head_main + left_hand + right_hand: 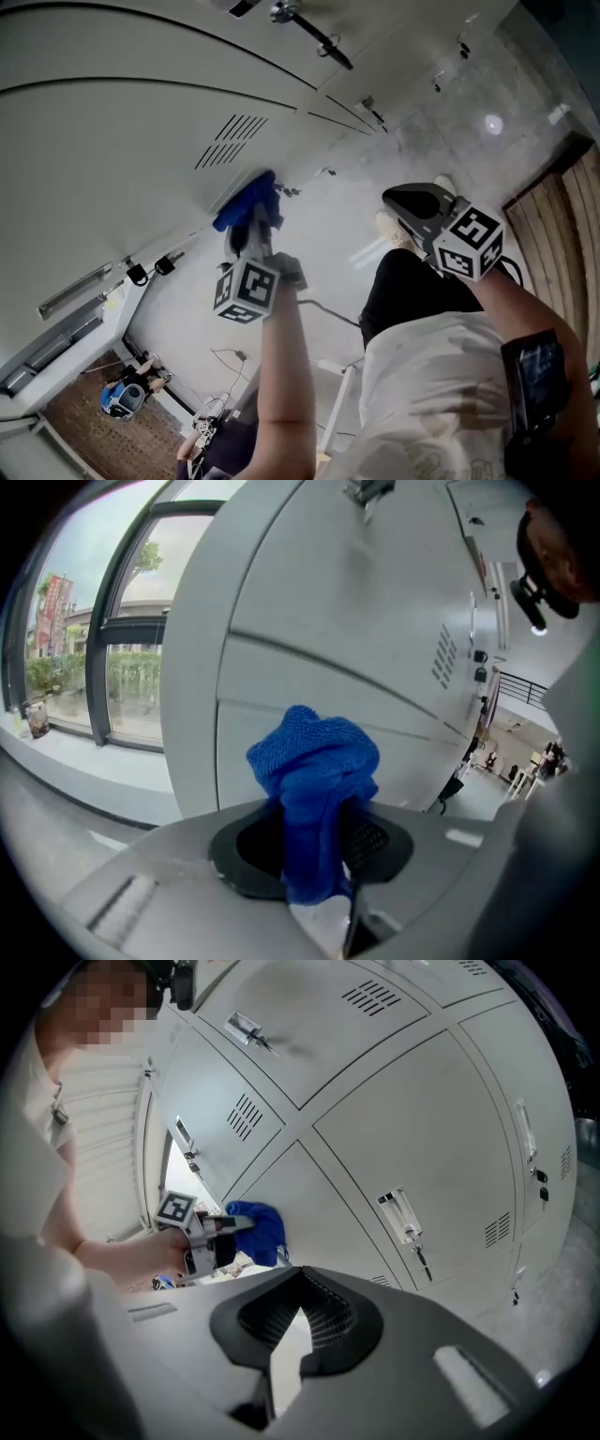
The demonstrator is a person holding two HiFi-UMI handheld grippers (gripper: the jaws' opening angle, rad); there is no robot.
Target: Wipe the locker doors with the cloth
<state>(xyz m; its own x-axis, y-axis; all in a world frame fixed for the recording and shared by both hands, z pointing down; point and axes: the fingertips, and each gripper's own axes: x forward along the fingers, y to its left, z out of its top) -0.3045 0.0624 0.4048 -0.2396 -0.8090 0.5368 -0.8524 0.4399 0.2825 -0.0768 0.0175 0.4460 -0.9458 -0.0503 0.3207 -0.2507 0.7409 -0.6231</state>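
Observation:
A bunched blue cloth (249,200) sits in my left gripper (254,223), whose jaws are shut on it, and it rests against a pale grey locker door (122,141) just below the vent slots (231,141). From the left gripper view the cloth (314,761) bulges out beyond the left gripper (314,847), close to the door (328,611). My right gripper (412,201) hangs away from the lockers, shut and holding nothing. Over the right gripper (302,1312) I see the cloth (263,1226) and the left gripper (228,1228) at a lower door (319,1213).
Several more locker doors (422,1119) with latch handles (403,1218) and vents surround the spot. A large window (94,667) lies left of the lockers. Below are a concrete floor (469,103), wooden slats (553,234) at the right and the person's shoe (388,230).

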